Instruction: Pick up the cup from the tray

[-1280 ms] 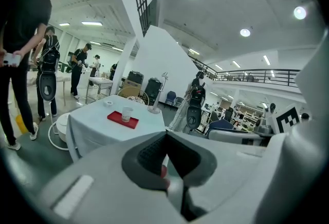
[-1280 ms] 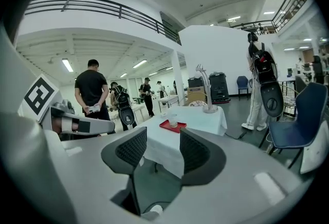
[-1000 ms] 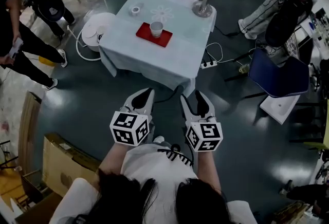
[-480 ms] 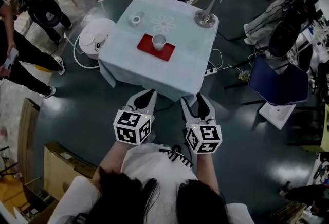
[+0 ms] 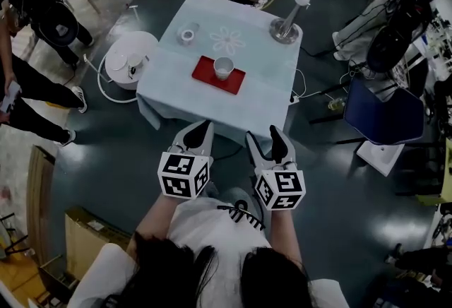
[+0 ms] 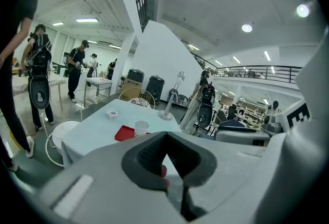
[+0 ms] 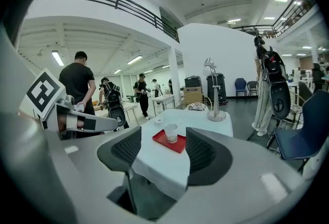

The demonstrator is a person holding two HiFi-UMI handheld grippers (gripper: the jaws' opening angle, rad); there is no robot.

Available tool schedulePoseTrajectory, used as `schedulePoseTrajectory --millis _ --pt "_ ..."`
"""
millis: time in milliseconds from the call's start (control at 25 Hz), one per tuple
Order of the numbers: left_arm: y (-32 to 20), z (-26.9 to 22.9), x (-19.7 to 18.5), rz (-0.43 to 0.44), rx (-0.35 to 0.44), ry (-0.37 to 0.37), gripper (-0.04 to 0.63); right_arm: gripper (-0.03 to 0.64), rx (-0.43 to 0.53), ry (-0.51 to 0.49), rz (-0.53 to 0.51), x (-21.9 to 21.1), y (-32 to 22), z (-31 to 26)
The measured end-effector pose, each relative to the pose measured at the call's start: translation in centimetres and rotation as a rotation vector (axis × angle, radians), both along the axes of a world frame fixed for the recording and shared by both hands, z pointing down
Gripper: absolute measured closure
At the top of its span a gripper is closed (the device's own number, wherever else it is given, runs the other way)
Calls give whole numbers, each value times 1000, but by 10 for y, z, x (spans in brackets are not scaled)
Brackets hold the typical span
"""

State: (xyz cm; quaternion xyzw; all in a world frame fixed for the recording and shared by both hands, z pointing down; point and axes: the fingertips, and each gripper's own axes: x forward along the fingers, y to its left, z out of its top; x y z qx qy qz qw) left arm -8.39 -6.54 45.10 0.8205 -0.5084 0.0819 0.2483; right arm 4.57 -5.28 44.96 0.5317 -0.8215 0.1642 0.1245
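A white cup stands upright on a red tray in the middle of a table with a pale blue cloth. Both grippers hang over the floor, short of the table's near edge and well away from the cup. My left gripper has its tips together with nothing in them; in its own view the left gripper points toward the cup. My right gripper is open and its jaws have just been opening. In the right gripper view the distant cup and tray show between the right gripper's empty jaws.
On the table stand a desk lamp at the far right and a tape roll at the far left. A round white stand sits left of the table, a blue chair to the right. People stand at the left.
The table, tray and cup have drawn nearer in the head view as both grippers are carried forward toward the table. The cup has not moved on the tray.
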Motion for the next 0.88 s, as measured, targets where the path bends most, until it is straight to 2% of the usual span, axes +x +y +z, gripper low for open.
schedulePoseTrajectory --millis 200,560,720,880 --pt "-10 3 -17 -2 -19 8 594 307 -4 26 -36 -22 -12 2" --pt "-20 9 -21 59 -36 23 595 284 8 59 -75 -48 -36 7" --pt "-34 9 -20 73 -16 -8 594 279 -12 49 -87 -53 -54 13" --pt "-56 8 -23 42 -26 54 594 274 -33 47 -105 -55 -76 21"
